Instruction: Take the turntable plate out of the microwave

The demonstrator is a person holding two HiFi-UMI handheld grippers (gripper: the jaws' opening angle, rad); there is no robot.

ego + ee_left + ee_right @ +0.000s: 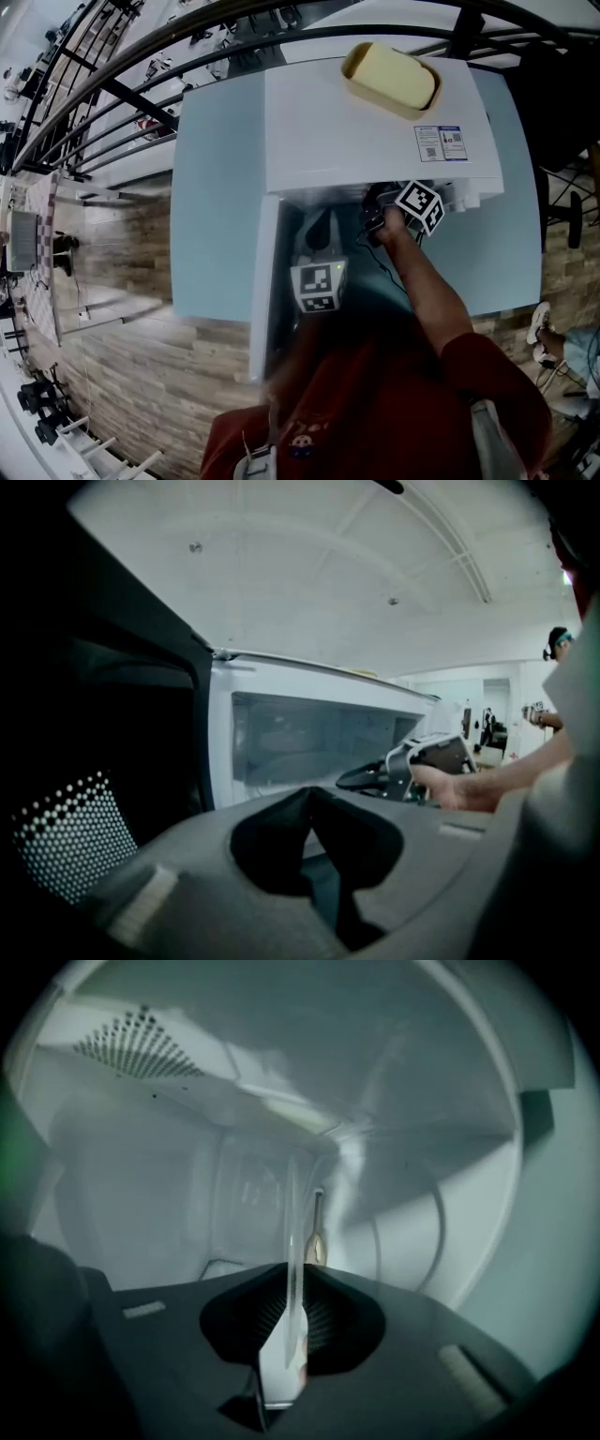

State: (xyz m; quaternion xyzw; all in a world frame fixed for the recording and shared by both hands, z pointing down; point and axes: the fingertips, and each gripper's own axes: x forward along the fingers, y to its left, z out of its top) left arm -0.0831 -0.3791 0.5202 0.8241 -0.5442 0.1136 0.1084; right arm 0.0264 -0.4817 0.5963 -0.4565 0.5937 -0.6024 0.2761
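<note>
The white microwave (356, 131) stands with its door (267, 281) swung open toward me. In the right gripper view the glass turntable plate (293, 1241) shows edge-on as a thin clear line inside the white cavity (141, 1194). My right gripper (298, 1312) reaches into the cavity and is shut on the plate's near rim, a ribbed pad on each side. From the left gripper view I see the right gripper (375, 778) entering the cavity mouth. My left gripper (312, 794) is shut on nothing, just outside the opening beside the door.
A yellow lidded container (391, 78) sits on top of the microwave. The microwave stands on a pale blue table (216, 206). The door's dark inner face with its dotted screen (70, 841) is close on the left gripper's left. People stand far off at the right (558, 644).
</note>
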